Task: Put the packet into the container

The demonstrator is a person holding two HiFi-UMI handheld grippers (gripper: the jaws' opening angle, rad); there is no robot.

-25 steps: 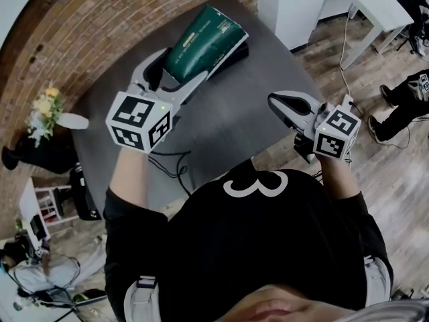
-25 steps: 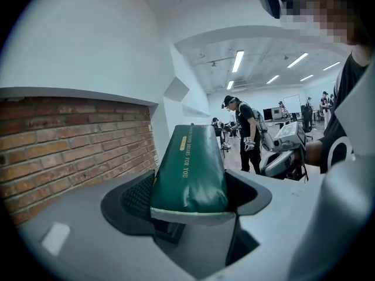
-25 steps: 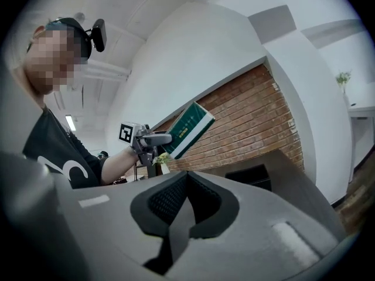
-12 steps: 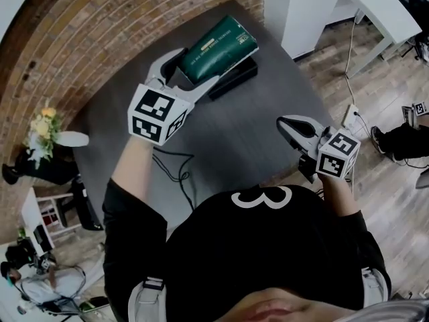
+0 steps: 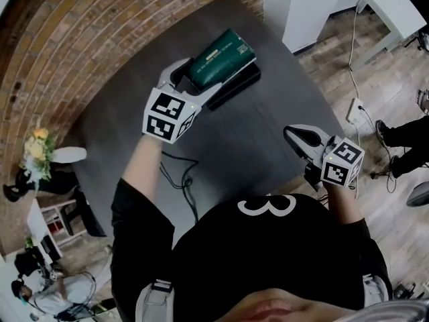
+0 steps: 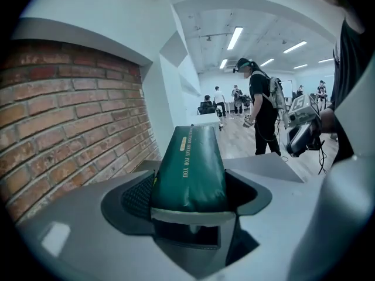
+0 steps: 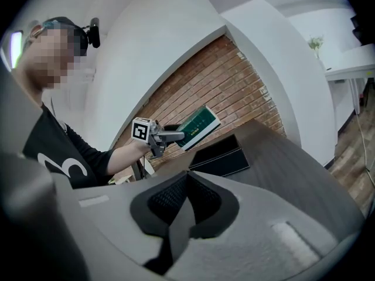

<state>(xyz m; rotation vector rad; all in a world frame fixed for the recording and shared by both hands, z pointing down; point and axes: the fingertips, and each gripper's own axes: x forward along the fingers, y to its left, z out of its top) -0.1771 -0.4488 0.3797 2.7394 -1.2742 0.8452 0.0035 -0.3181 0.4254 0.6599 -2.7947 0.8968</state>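
Observation:
My left gripper (image 5: 194, 79) is shut on the near end of a dark green packet (image 5: 220, 59) and holds it in the air, tilted, above a black rectangular container (image 5: 236, 88) on the dark table (image 5: 234, 139). In the left gripper view the packet (image 6: 190, 168) fills the space between the jaws and hides the container. In the right gripper view the packet (image 7: 198, 126) hangs over the open black container (image 7: 220, 156). My right gripper (image 5: 303, 139) is shut with nothing in it, low at the table's near right edge.
A brick wall (image 5: 80, 32) runs behind the table. A black cable (image 5: 175, 173) lies on the table's near left part. A white table (image 5: 382, 5) and cables on the wood floor are at right. People stand in the room (image 6: 261, 113).
My left gripper has carried the packet right and further from me, so it now hangs over the container. The right gripper has drifted slightly toward me and stays shut.

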